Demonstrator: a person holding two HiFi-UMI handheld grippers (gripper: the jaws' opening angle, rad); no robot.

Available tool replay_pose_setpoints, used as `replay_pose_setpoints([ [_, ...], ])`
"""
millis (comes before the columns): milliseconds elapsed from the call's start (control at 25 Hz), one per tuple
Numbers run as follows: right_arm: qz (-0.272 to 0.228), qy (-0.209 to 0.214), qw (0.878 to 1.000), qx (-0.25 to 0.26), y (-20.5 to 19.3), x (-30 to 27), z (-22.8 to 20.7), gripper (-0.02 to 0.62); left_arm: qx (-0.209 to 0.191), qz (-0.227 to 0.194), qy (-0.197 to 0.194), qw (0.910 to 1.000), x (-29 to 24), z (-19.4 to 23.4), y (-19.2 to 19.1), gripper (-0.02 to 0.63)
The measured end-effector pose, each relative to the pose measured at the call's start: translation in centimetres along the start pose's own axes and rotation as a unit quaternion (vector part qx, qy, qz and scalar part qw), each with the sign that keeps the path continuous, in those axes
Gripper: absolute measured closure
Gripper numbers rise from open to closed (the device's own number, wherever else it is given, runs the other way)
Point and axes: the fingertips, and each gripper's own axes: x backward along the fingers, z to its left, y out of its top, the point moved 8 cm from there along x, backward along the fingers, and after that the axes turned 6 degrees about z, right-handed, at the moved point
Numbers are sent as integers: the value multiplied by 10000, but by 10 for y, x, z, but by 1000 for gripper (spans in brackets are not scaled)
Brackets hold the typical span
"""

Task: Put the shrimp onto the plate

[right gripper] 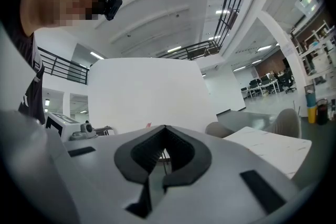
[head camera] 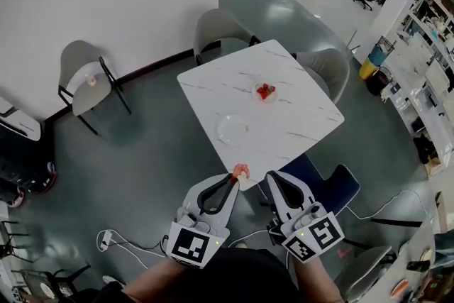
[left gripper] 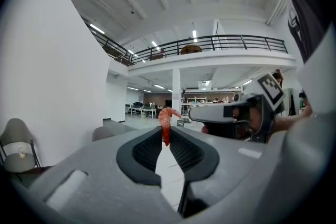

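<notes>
An orange-red shrimp sticks up from the tips of my left gripper, which is shut on it just off the near corner of the white marble table. In the left gripper view the shrimp stands curled above the closed jaws of the left gripper. An empty clear plate lies on the table ahead of the gripper. A small clear bowl with red shrimp sits farther back. My right gripper is beside the left one, shut and empty.
Grey chairs stand at the table's far sides, and another stands by the wall. A blue chair is tucked under the near right edge. Cables and a plug lie on the floor at left.
</notes>
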Motion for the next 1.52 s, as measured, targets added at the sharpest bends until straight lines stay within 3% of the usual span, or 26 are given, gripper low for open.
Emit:
replay_pose_setpoints([
  [320,57,-416,9991,-86,-1,-65,-15,594,-83,147,-312,9994,-40,72,-11,557],
  [600,85,-602,9980,-197,-1,-84,-37,592,-95,355,-487,9981,-74,91,-19,557],
  [880,193,-351,9988,-282,2,-119,-85,594,-179,645,-330,9972,-124,110,-29,557],
  [1160,363,24,9989,-288,7,-155,-148,594,4,840,-12,9965,-185,124,-38,557],
  [1520,609,196,9967,-493,-24,-189,-195,594,31,1598,21,9871,-233,143,-95,557],
])
